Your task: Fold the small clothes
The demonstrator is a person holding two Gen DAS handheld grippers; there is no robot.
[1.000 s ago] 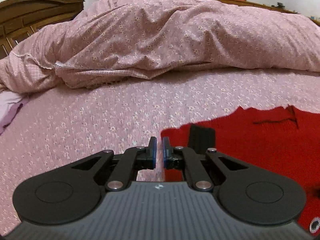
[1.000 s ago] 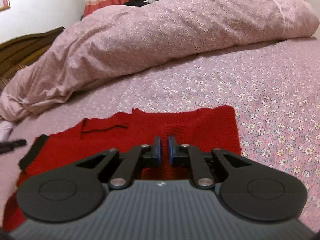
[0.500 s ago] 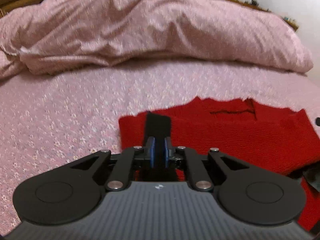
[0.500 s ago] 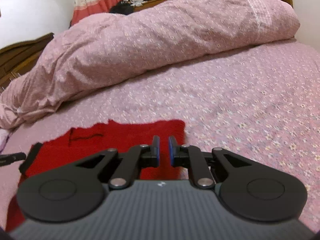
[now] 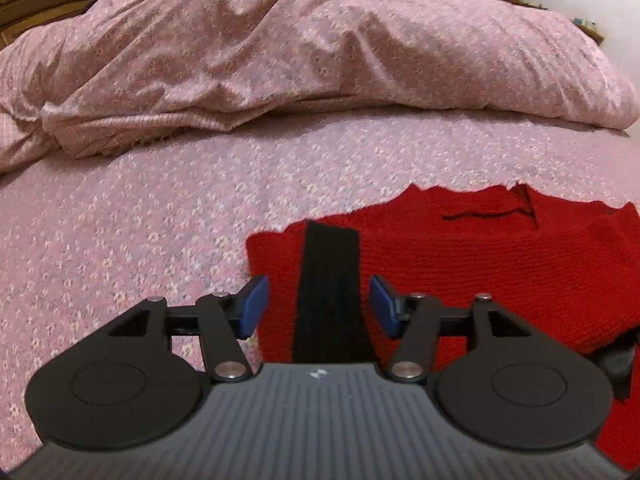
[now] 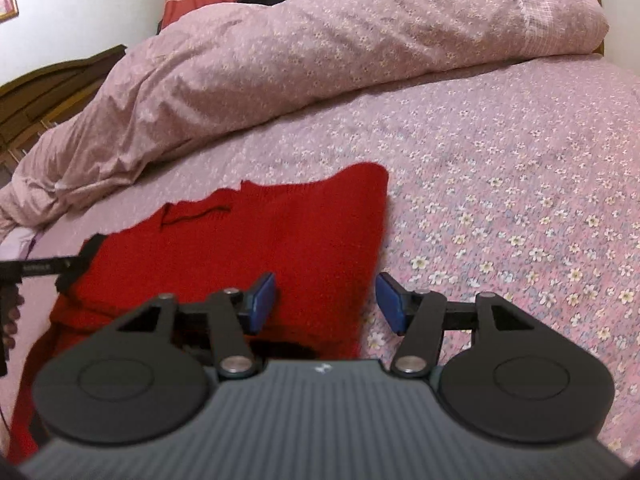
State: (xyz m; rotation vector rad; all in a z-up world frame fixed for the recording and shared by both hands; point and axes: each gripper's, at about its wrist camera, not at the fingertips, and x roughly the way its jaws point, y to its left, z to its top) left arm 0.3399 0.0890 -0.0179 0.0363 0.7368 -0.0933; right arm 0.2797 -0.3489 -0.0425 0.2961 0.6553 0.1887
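Pink floral sheet [image 5: 168, 208] covers the bed, with a bunched duvet [image 5: 320, 48] behind. On it lies a red knit [image 6: 280, 236] with a black band [image 5: 330, 292], running left to right; its near edge is hidden by both tools. Left gripper [image 5: 319, 306] and right gripper [image 6: 326, 300] are both spread wide, holding nothing.

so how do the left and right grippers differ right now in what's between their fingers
The left gripper straddles the black band near the red knit garment's left edge; the right gripper straddles the garment's right edge, with the floral bedsheet under its right finger. Both are open, gripping nothing.
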